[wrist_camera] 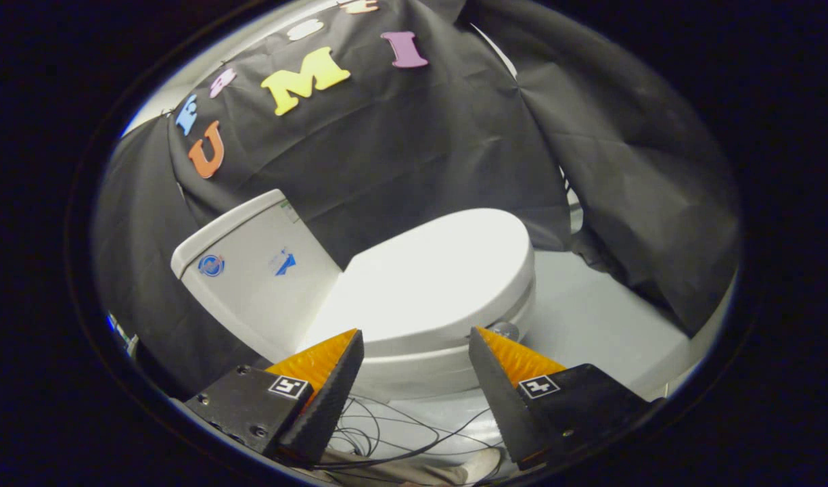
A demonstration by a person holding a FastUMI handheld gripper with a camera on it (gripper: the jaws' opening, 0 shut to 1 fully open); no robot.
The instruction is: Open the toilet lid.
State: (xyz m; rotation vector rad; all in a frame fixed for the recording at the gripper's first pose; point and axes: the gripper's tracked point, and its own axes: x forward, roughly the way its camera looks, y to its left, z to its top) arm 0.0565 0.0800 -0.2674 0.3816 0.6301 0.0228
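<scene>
A white toilet stands just ahead of my fingers, with its lid [427, 277] lying flat and closed over the seat and bowl [421, 375]. The white tank [251, 270] rises behind the lid, against the black cloth wall. My gripper [415, 333] is open, the two fingers spread wide on either side of the near side rim of the lid. Nothing sits between the fingers, and they do not touch the toilet. A small round knob [505, 330] shows at the bowl's edge beside one fingertip.
Thin black cables [387, 433] lie looped on the pale floor below the bowl. A grey floor area [590, 318] spreads beyond the toilet toward the draped black cloth [624, 169].
</scene>
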